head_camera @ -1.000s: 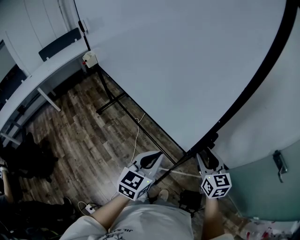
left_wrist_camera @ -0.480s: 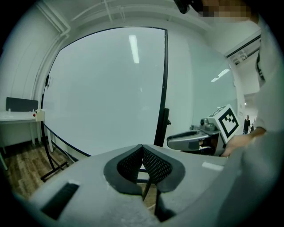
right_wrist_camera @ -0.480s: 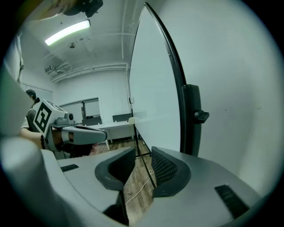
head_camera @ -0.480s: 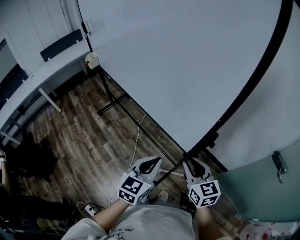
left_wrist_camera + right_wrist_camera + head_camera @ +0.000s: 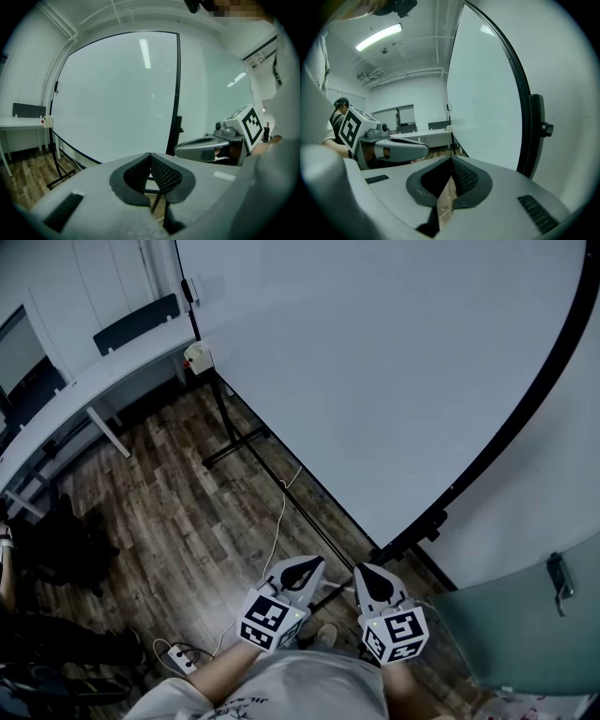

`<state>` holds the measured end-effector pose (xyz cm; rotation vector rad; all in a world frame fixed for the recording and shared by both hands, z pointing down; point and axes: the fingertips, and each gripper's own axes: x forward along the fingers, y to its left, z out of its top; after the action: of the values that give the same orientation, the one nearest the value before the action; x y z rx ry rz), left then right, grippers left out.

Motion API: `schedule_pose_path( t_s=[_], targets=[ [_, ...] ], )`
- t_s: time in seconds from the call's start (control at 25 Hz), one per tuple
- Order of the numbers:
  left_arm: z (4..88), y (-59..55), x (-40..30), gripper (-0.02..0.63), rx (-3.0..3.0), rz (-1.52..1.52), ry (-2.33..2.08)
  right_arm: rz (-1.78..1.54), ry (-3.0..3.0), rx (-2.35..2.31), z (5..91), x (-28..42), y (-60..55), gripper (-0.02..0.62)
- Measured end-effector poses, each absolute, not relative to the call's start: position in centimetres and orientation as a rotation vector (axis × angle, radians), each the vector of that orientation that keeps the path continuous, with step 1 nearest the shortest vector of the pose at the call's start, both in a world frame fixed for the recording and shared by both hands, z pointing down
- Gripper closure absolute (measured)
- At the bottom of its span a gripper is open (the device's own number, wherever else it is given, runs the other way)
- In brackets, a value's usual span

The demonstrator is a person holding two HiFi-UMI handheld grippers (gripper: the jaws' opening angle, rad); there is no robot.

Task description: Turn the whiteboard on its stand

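Whiteboard (image 5: 375, 362) stands up tall on its black stand (image 5: 234, 444), right in front of me on the wood floor (image 5: 169, 512). Its far side is close to the wall. A white desk (image 5: 84, 381) sits well off to my left.

My left hand-held gripper (image 5: 302, 568) is closed, tips together, with nothing in it. My right hand-held gripper (image 5: 367, 577) is closed too and holds nothing. Both hang low near the bottom corner and do not touch it.

I think it will be stiff and quite heavy, since it is so big. Its white face looks smooth and shiny, so jaws would slip there. The thin black frame (image 5: 176, 93) round the edge looks like the best place to grab.

A black knob (image 5: 545, 127) sits on the side post, and I guess the big panel swings about that spot. I would grip the frame well away from the knob with both jaws, so it turns more easily. The stand has thin legs, so a hard push could make it wobble.
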<state>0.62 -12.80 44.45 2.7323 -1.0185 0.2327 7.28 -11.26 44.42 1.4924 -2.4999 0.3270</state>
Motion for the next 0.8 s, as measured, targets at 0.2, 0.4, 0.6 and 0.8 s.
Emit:
schedule_pose_path(
  t_s=[0.2, 0.4, 0.6, 0.8],
  targets=[
    [44.6, -12.9, 0.1, 0.595, 2.732, 0.246, -1.025, 0.351, -2.508, 1.457, 44.8, 6.3, -11.1, 0.589],
    [44.5, -12.8, -0.1, 0.595, 2.735, 0.245, -1.028, 0.361, -2.515, 1.442, 45.0, 5.7, -11.2, 0.589],
    [44.7, -12.8, -0.4, 0.595, 2.741, 0.256, -1.038, 0.372, -2.522, 1.431, 45.1, 5.5, -11.3, 0.589],
    [44.8, -13.1, -0.5, 0.595, 2.732, 0.255, -1.041, 0.378, -2.529, 1.421, 45.3, 5.1, -11.5, 0.589]
  ],
)
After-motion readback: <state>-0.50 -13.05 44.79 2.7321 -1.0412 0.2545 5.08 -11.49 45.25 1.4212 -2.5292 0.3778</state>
